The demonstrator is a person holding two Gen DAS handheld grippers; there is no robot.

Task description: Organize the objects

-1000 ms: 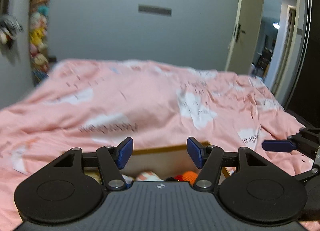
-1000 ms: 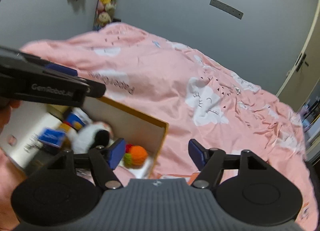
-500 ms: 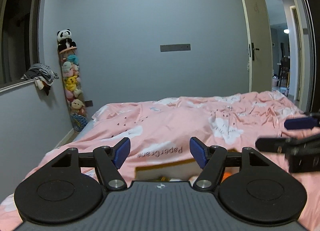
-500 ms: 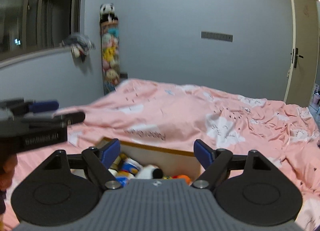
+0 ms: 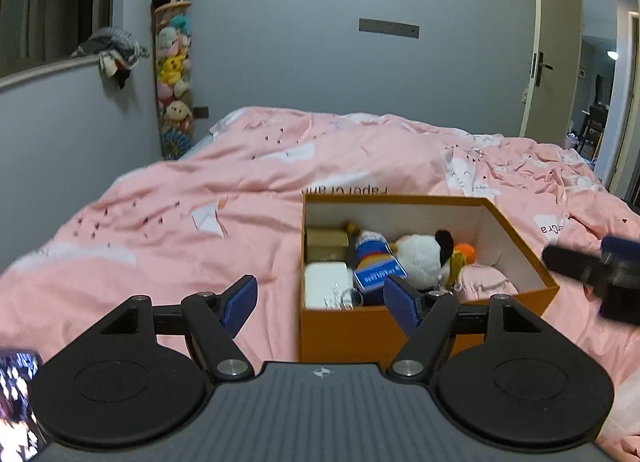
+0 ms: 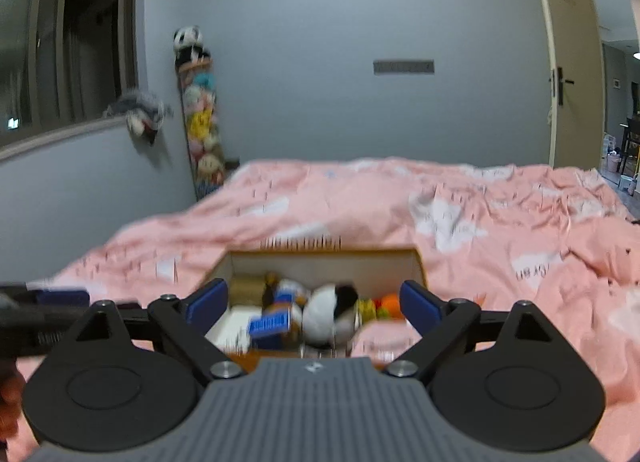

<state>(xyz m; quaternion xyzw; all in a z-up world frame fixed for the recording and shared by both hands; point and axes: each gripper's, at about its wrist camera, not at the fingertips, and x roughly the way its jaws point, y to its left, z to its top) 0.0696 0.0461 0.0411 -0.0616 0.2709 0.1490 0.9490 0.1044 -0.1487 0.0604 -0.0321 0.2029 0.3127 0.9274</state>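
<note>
An orange cardboard box (image 5: 340,328) (image 6: 416,258) sits on the pink bed, filled with a white-and-black plush (image 5: 422,258) (image 6: 328,312), a blue pack (image 5: 378,275) (image 6: 270,322), an orange ball (image 5: 466,251) (image 6: 390,304), a white box (image 5: 325,286) and tan boxes (image 5: 325,240). My left gripper (image 5: 320,304) hovers in front of the box's near left corner, its jaws opening with nothing between them. My right gripper (image 6: 312,304) faces the box from its near side, its jaws opening too, nothing gripped. The right gripper's blurred fingers (image 5: 576,262) show beside the box's right wall.
The pink duvet (image 5: 200,202) with white cloud prints covers the whole bed. A tall column of plush toys (image 5: 173,74) topped by a panda stands in the far corner. A door (image 5: 556,42) stands ajar at the right. A window ledge (image 6: 60,134) runs along the left wall.
Both grippers have pulled back from the box and their jaws have widened. The whole box with its contents has come into both views; earlier only its rim showed in the left view.
</note>
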